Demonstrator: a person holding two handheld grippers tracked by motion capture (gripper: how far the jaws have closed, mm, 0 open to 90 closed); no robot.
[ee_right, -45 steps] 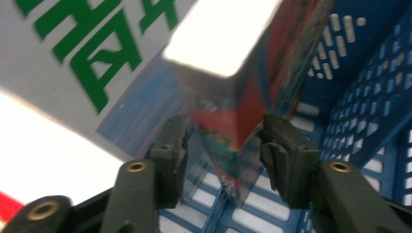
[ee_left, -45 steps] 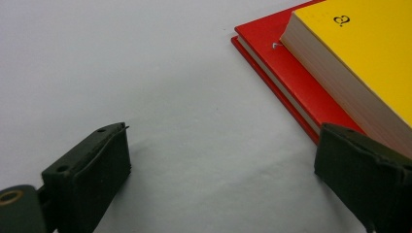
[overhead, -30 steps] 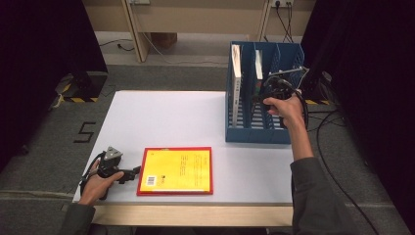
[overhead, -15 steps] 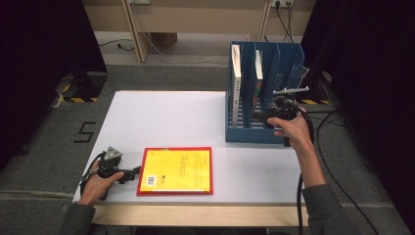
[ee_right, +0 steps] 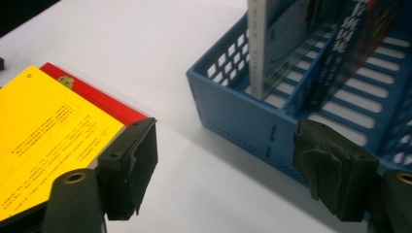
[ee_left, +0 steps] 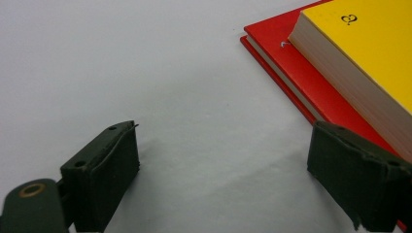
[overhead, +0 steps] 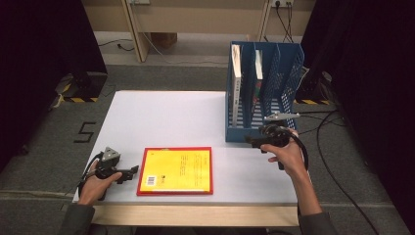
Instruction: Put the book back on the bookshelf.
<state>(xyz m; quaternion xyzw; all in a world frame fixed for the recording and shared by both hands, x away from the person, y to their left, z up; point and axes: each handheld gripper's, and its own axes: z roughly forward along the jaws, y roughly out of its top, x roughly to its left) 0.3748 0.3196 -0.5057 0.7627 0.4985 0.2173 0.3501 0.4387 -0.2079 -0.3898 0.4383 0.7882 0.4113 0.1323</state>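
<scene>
From above, the yellow book point(overhead: 176, 170) lies flat on a red book point(overhead: 143, 172) at the bench's point(overhead: 161, 117) near edge, just right of the left claw point(overhead: 128, 175). The left gripper view shows its pale page edges point(ee_left: 340, 82), jaws apart, empty. In the right gripper view the right claw point(ee_right: 226, 170) is apart near the blue rack point(ee_right: 243, 116).

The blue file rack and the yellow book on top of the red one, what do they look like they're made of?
File rack: likely moulded plastic, matte blue, with perforated grid walls. Yellow book: paper, with a smooth, slightly glossy card cover; the stacked page edges show in the left gripper view. Red book: probably card covers too.
</scene>
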